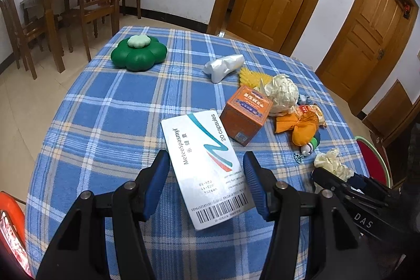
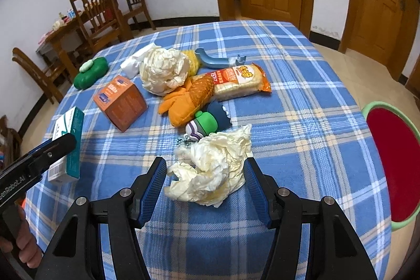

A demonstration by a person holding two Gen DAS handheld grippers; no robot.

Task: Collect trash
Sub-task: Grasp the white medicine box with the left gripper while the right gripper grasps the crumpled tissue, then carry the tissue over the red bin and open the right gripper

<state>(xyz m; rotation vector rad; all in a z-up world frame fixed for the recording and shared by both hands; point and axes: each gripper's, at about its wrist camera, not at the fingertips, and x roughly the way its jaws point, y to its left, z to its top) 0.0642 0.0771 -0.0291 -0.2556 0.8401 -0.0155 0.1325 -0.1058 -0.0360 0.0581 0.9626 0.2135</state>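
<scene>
Straddling trash with both claws: our left claw (image 1: 206, 184) gapes around the pill box (image 1: 203, 167), our right claw (image 2: 206, 185) gapes around the tissue wad (image 2: 210, 169). Both lie flat on the counter (image 2: 302, 106), unpinched, lined up for clean grabs.

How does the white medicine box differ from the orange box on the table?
The white medicine box is flat, long and thin; the orange box is nearly a cube. The white medicine box lies between the open jaws of the left gripper; the orange box sits farther away, next to the clutter. Both are cardboard, resting on the plaid tablecloth.
</scene>
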